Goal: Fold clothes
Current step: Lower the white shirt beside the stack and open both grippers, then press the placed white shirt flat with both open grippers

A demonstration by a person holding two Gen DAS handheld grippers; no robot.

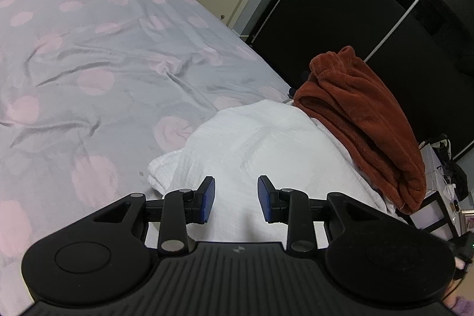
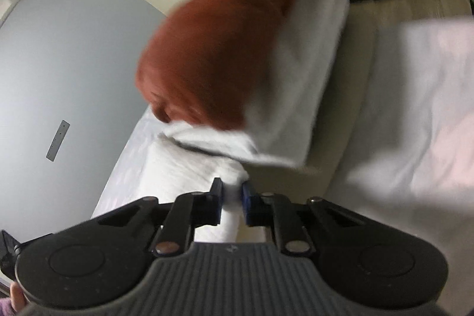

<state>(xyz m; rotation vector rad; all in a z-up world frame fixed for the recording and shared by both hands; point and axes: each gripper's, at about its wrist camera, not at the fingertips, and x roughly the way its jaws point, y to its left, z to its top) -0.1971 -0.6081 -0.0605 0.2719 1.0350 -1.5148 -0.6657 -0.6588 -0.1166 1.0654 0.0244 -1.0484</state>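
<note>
Left wrist view: looks down over bed w/ clothes pile at its near right edge.
Bed cover [image 1: 97, 58]: grey w/ pink dots, creased, fills left and centre.
White garment [image 1: 260, 144]: textured, bunched on bed cover's near right part, just ahead of gripper.
Rust fleece [image 1: 364, 120]: lies on white garment's right side, touching it, hangs over bed edge.
Left gripper [image 1: 236, 199]: jaws apart, blue pads clear of cloth, nothing pinched (white garment shows through the gap).
Wardrobe [image 1: 370, 5]: dark, beyond the fleece, right of bed.

Right wrist view: blurred, rolled hard over.
Right gripper [image 2: 232, 202]: jaws drawn in close on a fold of white garment [image 2: 207, 168], pads pressing it from both sides.
Rust fleece [image 2: 219, 43]: on top of white garment, above and beyond the pinched fold.
Bed cover [image 2: 414, 108]: pale, to right of white garment.
Wall [image 2: 59, 49]: grey, left of fleece.
Hand [image 2: 17, 295]: sliver at bottom left, behind gripper body.
</note>
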